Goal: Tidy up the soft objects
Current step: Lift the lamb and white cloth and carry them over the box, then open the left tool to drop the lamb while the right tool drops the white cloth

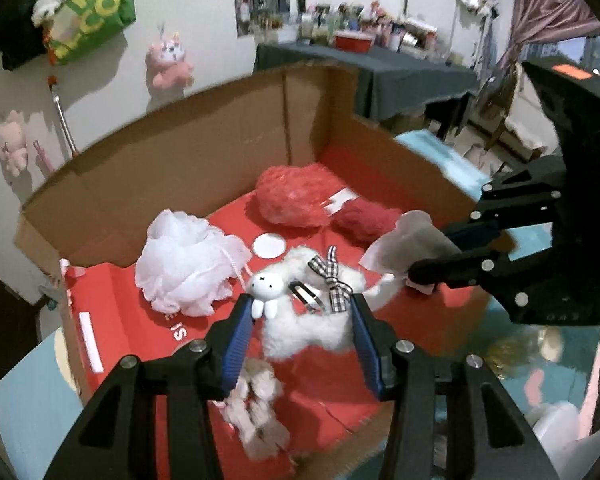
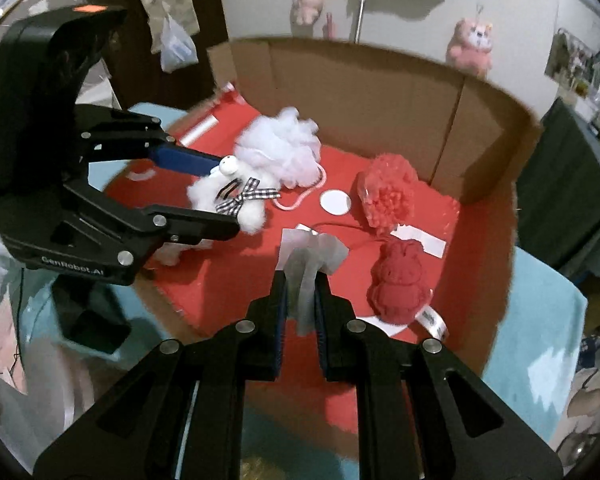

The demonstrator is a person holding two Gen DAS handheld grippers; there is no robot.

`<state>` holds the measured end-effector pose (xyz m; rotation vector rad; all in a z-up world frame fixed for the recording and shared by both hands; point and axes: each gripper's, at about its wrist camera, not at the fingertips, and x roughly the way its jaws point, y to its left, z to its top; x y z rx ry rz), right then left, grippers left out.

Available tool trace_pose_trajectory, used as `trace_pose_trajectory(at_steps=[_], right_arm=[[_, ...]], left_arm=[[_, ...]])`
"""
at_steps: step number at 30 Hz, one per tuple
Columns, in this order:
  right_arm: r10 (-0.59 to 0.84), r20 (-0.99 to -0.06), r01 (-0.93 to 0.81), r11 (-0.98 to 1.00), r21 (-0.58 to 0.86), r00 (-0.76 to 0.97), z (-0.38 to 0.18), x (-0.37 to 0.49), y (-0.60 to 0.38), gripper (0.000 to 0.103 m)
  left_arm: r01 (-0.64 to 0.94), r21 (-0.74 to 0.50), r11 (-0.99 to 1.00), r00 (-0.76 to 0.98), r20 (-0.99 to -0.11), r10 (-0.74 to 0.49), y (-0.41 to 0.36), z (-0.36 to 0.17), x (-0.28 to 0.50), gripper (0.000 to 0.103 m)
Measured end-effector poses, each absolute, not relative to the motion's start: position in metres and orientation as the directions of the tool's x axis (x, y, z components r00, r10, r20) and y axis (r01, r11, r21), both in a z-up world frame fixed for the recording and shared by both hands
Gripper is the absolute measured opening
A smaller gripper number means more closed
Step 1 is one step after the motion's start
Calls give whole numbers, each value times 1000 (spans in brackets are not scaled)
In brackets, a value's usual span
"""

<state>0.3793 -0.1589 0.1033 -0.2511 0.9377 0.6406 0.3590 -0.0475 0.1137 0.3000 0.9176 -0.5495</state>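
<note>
- Room: pale walls are carrying hanging pink plush toys [image 1: 168, 65], a green printed bag [image 1: 96, 8] and a poster; a dark-draped side table [image 1: 380, 68] is standing cluttered with small containers, beside a mauve curtain.
- Surface: a light blue, smooth-looking covering [image 2: 540, 320] is lying under the box on all visible sides.
- Cardboard box [image 1: 204, 136]: plain brown corrugated walls are rising around a red printed floor, with flaps folded open at the near edge.
- White mesh pouf [image 1: 188, 260]: a ruffled, gauzy ball with a pinkish cord loop is sitting near the box's left wall.
- Red mesh pouf [image 1: 296, 194]: a frilly, netted mass is resting towards the far right corner of the box floor.
- Red plush figure [image 2: 398, 280]: a fuzzy, rounded toy with a white sewn label is lying near the right wall.
- White fluffy plush [image 1: 312, 320]: woolly pile, a smooth rabbit-shaped head, a black-and-white gingham bow and a dark clip are showing; it is sitting over the box's near left area.
- Left gripper [image 1: 300, 316]: its blue ribbed pads are standing fairly wide, flanking the white fluffy plush; firm contact cannot be told.
- Right gripper [image 2: 302, 304]: its jaws are drawn narrow, pinching a thin, translucent white cloth [image 2: 312, 256] above the near edge of the box.
- White disc [image 1: 270, 246]: a flat round patch is lying at the centre of the red floor.
</note>
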Motion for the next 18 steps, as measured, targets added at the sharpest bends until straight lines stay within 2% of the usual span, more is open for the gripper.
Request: trace_pose_trajectory(at_steps=[5,18], right_arm=[[359,-851,-596,800,70,383,84,407,-151,12],[266,-922,-584,810,56,281,50,440,-132,13]], left_arm=[[555,-4,832,419,-863,-283,-48,89,389,51],[538,17,843,358,-910,-210,-45,57,414,51]])
